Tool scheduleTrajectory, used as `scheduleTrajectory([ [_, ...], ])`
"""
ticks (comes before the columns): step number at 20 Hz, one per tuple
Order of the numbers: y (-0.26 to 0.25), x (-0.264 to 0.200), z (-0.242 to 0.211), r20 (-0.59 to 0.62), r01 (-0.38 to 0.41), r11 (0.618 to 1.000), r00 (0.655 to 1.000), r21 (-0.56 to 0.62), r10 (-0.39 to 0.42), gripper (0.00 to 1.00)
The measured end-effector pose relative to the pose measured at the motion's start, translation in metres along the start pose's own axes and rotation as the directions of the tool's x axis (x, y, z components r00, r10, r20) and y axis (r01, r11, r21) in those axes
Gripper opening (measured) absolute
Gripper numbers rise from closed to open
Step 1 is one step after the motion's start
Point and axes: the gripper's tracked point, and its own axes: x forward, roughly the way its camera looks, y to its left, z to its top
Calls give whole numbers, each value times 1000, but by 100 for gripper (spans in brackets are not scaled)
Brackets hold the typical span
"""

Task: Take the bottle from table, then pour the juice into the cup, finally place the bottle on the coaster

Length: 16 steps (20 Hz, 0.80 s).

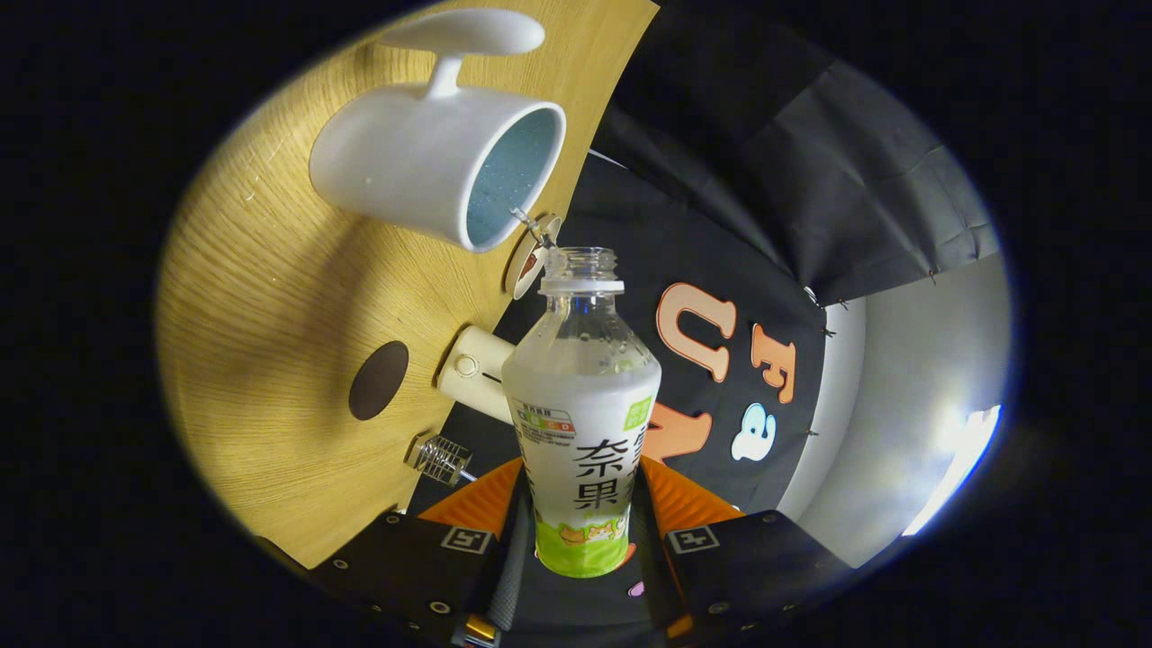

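Gripper [580, 513] fingers clamp bottle [580, 405] between them — cup [441, 171] beyond.

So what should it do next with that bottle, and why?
Probably tip the bottle a little further toward the cup. The fingers are shut on the bottle, its cap is off, and its open mouth sits just at the cup's rim, so more tilt should send juice in. The brown coaster waits beside for later.

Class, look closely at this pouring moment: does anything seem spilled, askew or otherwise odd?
Nothing looks spilled. The gripper is shut on the uncapped bottle, its mouth near the white cup's rim. The dark coaster lies flat on the table.
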Motion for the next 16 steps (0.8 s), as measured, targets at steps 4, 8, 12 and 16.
scheduleTrajectory([
  [4,-6,-1,2,12,13,1000,1000,-24,-13,56],
  [8,-4,-4,5,26,18,999,1000,-46,-16,56],
  [12,-8,-5,3,32,24,996,999,-91,-21,56],
  [16,-8,-7,3,34,28,994,999,-102,-24,56],
])
